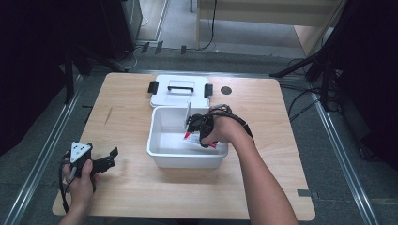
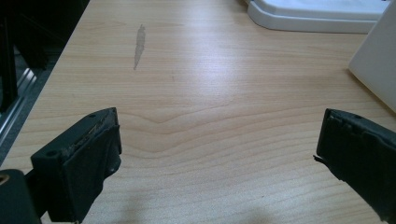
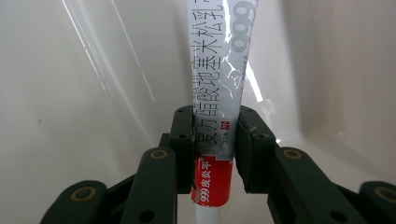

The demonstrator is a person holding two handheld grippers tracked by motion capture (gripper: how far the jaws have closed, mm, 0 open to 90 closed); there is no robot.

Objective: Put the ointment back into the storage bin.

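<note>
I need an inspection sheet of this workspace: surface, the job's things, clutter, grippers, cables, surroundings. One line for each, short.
Surface: light wooden table, with a grey streak on its left part and a dark round spot near the far edge.
Job's things: silver and red ointment tube, inside the white bin; the white lid lies flat behind the bin.
Clutter: nothing seen.
Grippers: right gripper shut on the tube, down inside the bin; left gripper open, over bare table, holding nothing.
Cables: a black cable trails from the left gripper; other cables lie on the floor at the right.
Surroundings: grey floor, black stand legs, wooden furniture beyond.
</note>
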